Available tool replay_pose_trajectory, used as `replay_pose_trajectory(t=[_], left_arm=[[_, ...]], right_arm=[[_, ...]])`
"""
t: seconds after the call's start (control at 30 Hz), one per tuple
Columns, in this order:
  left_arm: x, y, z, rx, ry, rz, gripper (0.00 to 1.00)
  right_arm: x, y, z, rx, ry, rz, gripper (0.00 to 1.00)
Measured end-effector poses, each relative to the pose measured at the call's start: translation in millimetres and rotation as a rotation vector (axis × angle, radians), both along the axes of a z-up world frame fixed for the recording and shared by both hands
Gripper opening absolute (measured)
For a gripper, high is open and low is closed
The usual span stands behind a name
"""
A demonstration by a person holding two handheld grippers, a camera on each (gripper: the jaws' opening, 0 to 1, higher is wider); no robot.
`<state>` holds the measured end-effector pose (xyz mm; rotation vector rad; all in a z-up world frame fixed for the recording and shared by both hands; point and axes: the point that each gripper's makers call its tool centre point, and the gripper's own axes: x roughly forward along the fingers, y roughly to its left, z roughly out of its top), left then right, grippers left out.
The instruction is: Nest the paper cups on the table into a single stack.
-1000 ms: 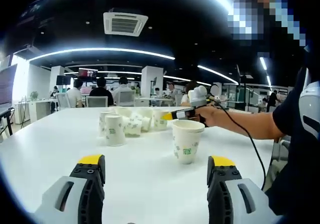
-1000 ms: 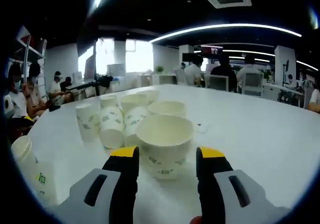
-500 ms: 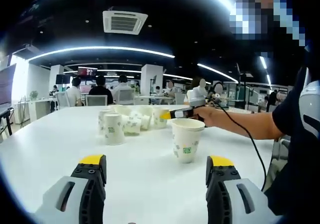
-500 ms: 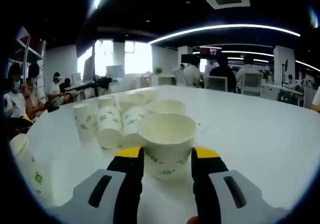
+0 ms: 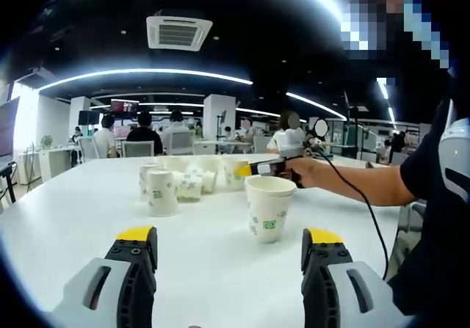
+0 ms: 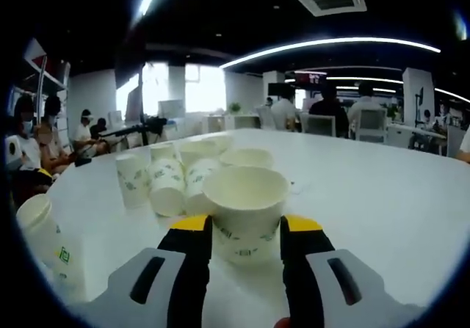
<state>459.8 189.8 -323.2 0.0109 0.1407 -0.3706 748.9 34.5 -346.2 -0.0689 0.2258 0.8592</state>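
Observation:
White paper cups with green print stand on a white table (image 5: 81,210). One upright cup (image 5: 267,209) stands alone just ahead of my open left gripper (image 5: 229,234), a little right of its centre line. Behind it is a cluster of several cups (image 5: 180,183), some lying on their sides. My right gripper (image 5: 258,169) reaches in from the right beside that cluster. In the right gripper view my right gripper (image 6: 247,224) is shut on a wide-mouthed upright cup (image 6: 246,194), with the cluster (image 6: 170,181) just behind it. The lone cup (image 6: 42,234) shows at far left.
A person's forearm (image 5: 352,185) with a trailing black cable crosses the right side of the left gripper view. The bare table (image 6: 382,196) stretches to the right of the held cup. People sit at desks (image 5: 147,133) beyond the table's far edge.
My right jaws closed from either side onto the wide-mouthed cup and stay shut on it. The left gripper view shifted slightly; its jaws stay open.

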Motion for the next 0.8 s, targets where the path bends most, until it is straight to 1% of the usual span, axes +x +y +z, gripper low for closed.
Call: replay_pose_trajectory(t=[0.2, 0.4, 0.8], left_arm=[[-0.2, -1, 3.7, -0.001, -0.005, -0.003, 0.85], [0.3, -2, 3.8, 0.002, -0.003, -0.004, 0.85], [-0.1, -4, 3.2, 0.009, 0.002, -0.007, 0.84]], right_arm=[[-8, 2, 6.9, 0.014, -0.009, 0.019, 0.39], [-14, 3, 12.4, 0.015, -0.022, 0.034, 0.39], [-17, 3, 15.9, 0.031, -0.023, 0.045, 0.39]])
